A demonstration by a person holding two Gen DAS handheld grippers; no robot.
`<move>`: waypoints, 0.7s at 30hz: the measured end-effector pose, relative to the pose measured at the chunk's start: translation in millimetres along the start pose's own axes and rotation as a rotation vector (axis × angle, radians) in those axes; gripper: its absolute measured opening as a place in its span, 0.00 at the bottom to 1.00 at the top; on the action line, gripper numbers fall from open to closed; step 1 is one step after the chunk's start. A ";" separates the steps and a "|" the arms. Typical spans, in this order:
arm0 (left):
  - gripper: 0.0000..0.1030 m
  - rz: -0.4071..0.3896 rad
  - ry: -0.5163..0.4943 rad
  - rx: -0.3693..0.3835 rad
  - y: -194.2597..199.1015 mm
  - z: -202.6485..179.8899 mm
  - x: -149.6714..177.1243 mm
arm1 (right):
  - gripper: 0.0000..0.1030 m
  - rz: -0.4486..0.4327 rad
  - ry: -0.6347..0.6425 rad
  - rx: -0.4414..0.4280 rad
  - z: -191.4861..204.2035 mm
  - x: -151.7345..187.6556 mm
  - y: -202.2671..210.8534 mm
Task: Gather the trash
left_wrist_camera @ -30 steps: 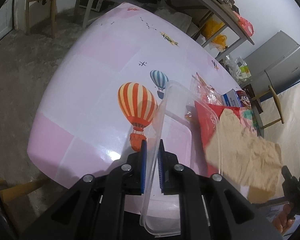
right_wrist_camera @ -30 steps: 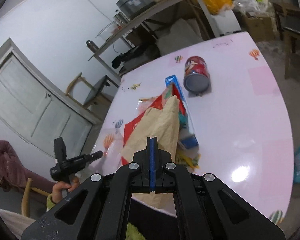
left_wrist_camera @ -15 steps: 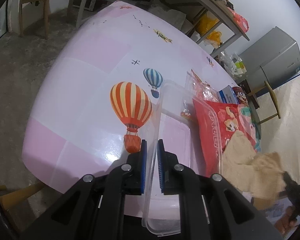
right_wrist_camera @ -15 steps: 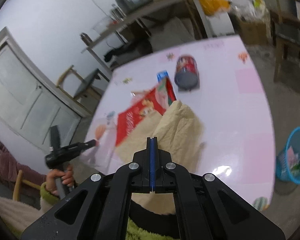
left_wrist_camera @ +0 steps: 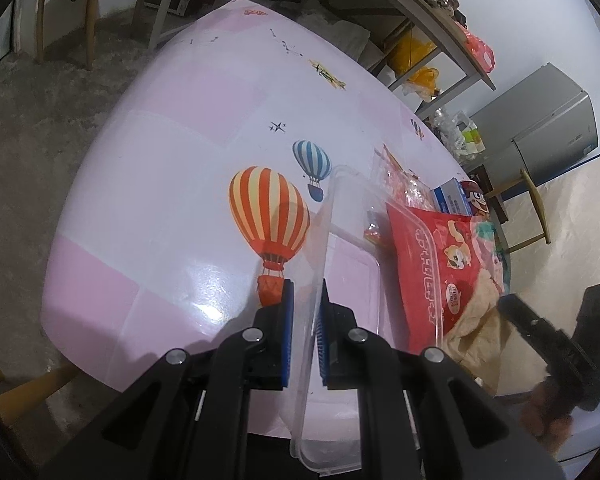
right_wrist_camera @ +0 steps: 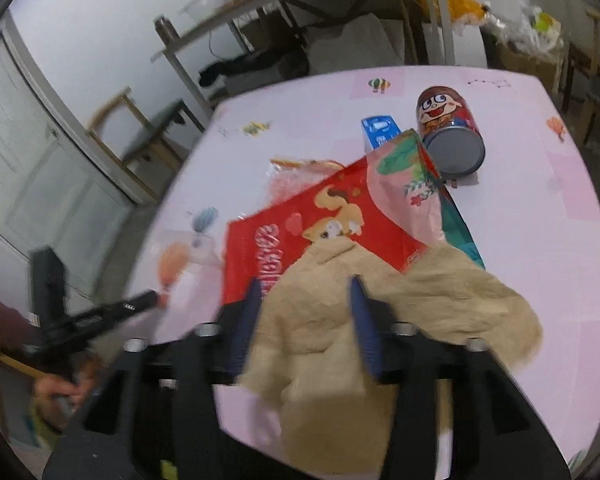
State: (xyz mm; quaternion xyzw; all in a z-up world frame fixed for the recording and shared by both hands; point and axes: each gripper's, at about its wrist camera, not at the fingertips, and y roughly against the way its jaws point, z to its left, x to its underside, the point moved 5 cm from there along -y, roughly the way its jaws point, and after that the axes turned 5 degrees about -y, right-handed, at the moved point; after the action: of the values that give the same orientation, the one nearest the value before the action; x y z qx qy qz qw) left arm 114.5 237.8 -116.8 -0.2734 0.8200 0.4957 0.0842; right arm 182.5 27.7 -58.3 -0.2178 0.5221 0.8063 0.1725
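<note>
Red snack bag (left_wrist_camera: 432, 256): large white Chinese characters, too distorted to read. Blue box (right_wrist_camera: 380, 130): white print, illegible. Nothing else legible.

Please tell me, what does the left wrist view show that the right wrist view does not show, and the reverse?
Only the left wrist view: the left gripper clamped on the wall of a clear plastic container, plus a grey refrigerator.

Only the right wrist view: the right gripper's jaws opening around a crumpled beige paper towel, a white panelled door, and the whole red cartoon can lying on its side.

Both: the pink table, the red snack bag and the blue box.
</note>
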 end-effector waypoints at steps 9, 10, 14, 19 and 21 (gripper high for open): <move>0.09 0.007 0.001 0.019 -2.9 1.3 -0.9 | 0.71 -0.020 0.243 0.307 18.9 28.6 -27.5; 0.09 0.007 0.003 0.021 -2.7 1.6 -0.7 | 0.71 -0.017 0.256 0.328 20.6 31.7 -30.5; 0.10 0.006 0.005 0.019 -2.4 1.0 -0.8 | 0.64 -0.013 0.285 0.384 18.2 46.3 -36.8; 0.10 0.001 0.010 0.013 -1.7 1.0 0.3 | 0.16 0.017 0.183 0.344 -4.2 53.1 -23.5; 0.10 0.000 0.009 0.008 -2.0 0.0 0.1 | 0.02 0.020 0.138 0.321 -16.4 54.3 -16.2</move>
State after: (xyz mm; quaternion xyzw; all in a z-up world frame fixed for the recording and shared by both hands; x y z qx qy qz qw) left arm 115.5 237.0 -118.4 -0.2754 0.8223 0.4912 0.0818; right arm 147.6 21.8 -105.5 -0.2372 0.6569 0.6974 0.1610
